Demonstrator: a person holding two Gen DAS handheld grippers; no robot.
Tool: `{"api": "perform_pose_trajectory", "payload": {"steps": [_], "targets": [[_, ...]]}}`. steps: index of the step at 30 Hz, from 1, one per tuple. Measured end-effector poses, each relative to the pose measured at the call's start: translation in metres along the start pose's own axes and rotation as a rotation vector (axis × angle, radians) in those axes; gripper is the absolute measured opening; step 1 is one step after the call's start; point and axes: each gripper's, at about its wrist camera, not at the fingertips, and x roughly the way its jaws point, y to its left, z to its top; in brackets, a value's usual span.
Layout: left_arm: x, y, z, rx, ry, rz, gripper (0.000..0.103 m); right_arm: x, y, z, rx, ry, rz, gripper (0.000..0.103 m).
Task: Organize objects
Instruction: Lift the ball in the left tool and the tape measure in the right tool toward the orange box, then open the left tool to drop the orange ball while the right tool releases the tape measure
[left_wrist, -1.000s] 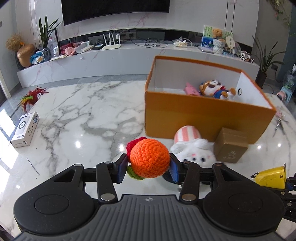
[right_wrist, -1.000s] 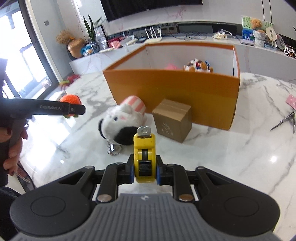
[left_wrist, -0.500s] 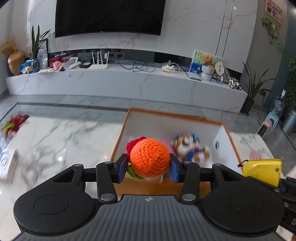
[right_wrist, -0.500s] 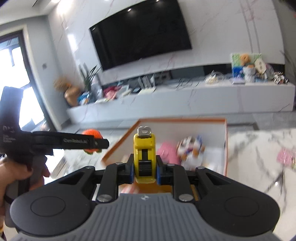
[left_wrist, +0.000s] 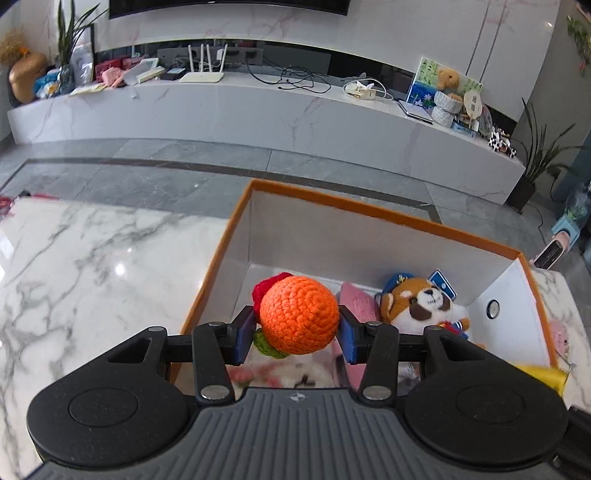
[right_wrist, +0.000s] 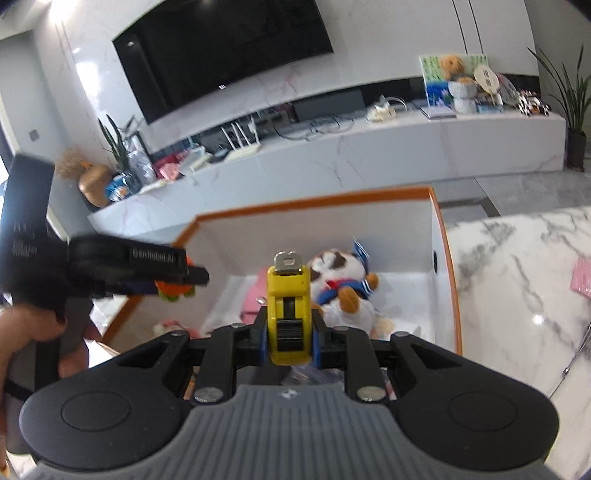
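Observation:
My left gripper (left_wrist: 297, 334) is shut on an orange crocheted ball (left_wrist: 299, 320) with red and green bits, held above the left end of the open orange box (left_wrist: 369, 210). My right gripper (right_wrist: 289, 341) is shut on a yellow tape measure (right_wrist: 288, 306), held above the same box (right_wrist: 314, 201). Inside the box lie a plush dog in a sailor outfit (left_wrist: 421, 304), also in the right wrist view (right_wrist: 343, 280), and a pink item (left_wrist: 356, 304). The left gripper also shows in the right wrist view (right_wrist: 173, 273) at left.
The box stands on a white marble table (left_wrist: 74, 266). A pink item (right_wrist: 583, 277) and scissors (right_wrist: 578, 350) lie on the table at right. Beyond are grey floor and a long white TV bench (left_wrist: 258, 110) with clutter.
Both grippers have risen from table level and moved forward over the box, each still holding its object. The views now tilt down into the box.

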Motion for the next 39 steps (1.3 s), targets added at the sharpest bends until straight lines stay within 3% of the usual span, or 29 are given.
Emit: {"api": "perform_pose_trajectory", "payload": {"steps": [14,39], "targets": [[0.045,-0.012,-0.002,0.066,0.157,0.003,0.053,0.045,0.000,-0.009,0.036,0.122,-0.025,0.022],[0.043,-0.026,-0.006,0.145,0.148,0.084,0.054,0.048,0.005,-0.011,-0.028,0.134,-0.066,0.022]]}}
